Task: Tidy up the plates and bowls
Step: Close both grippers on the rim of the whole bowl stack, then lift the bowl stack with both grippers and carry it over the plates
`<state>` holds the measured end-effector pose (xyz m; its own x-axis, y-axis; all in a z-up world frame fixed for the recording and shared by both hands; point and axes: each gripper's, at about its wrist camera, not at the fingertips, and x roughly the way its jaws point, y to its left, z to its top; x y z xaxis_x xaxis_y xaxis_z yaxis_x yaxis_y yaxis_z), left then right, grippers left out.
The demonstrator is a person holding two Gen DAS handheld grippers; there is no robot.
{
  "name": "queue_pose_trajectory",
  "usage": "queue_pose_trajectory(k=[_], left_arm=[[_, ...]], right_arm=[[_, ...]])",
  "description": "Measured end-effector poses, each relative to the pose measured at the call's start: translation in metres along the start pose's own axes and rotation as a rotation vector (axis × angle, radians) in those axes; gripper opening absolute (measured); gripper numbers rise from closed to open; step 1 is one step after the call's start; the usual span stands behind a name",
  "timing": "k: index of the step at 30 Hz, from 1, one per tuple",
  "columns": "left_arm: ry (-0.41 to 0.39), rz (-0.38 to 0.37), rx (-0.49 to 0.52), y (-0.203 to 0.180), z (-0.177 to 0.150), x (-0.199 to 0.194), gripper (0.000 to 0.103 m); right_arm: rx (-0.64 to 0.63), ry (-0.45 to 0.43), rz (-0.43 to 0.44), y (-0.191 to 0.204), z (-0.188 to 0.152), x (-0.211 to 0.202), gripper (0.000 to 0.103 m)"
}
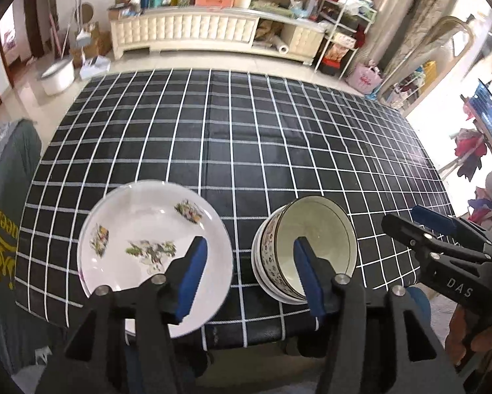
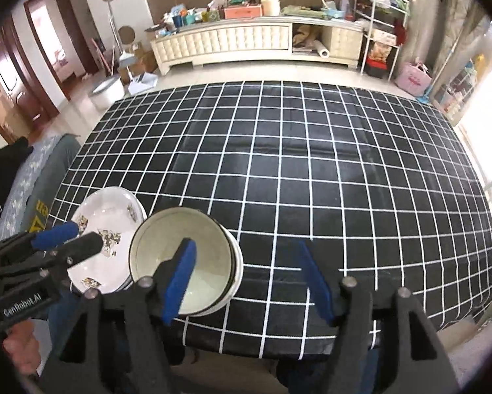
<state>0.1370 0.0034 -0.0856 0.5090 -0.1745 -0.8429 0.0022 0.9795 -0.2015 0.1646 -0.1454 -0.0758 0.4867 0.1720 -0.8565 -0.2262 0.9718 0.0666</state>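
A stack of white flower-print plates point(image 1: 147, 229) lies at the front left of the black checked table point(image 1: 246, 147). A stack of patterned bowls point(image 1: 315, 239) stands just to its right. My left gripper point(image 1: 249, 279) hovers open above the gap between them, with nothing between its blue pads point(image 1: 193, 275). In the right wrist view the bowls point(image 2: 193, 246) and plates point(image 2: 104, 229) sit at lower left. My right gripper point(image 2: 247, 282) is open and empty over the bowls' right side and the bare cloth point(image 2: 311, 164). Each gripper shows in the other's view: the right gripper point(image 1: 420, 225) and the left gripper point(image 2: 70, 241).
The table's near edge lies just under both grippers. A green cloth-covered seat point(image 1: 6, 229) stands left of the table. Behind it are a cluttered white cabinet point(image 1: 187, 29), a white bucket point(image 1: 57, 77) on the floor and a wire shelf point(image 1: 341, 32). A hand point(image 1: 469, 338) holds the right gripper.
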Motion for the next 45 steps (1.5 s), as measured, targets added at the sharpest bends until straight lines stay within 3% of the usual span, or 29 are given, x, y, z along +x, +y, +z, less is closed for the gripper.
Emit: queue_pose_trajectory(k=[5,10,21,31,45], left_arm=[[0.022,-0.065,0.025,0.002,-0.002,0.003,0.06],[0.077,-0.107,0.069,0.003,-0.009,0.017,0.06],[0.218,-0.285,0.107,0.008,0.001,0.059,0.06],[0.301,-0.277,0.182,0.002,0.011,0.091,0.059],[0.364,-0.217,0.251,0.005,0.009,0.116,0.035]], right_arm=[[0.025,0.014,0.01,0.002,-0.011,0.003,0.069],[0.062,0.034,0.032,0.001,-0.02,0.008,0.069],[0.254,0.108,0.11,-0.009,-0.031,0.038,0.069],[0.281,0.144,0.087,-0.02,-0.028,0.055,0.069],[0.301,0.225,0.12,-0.024,-0.033,0.08,0.067]])
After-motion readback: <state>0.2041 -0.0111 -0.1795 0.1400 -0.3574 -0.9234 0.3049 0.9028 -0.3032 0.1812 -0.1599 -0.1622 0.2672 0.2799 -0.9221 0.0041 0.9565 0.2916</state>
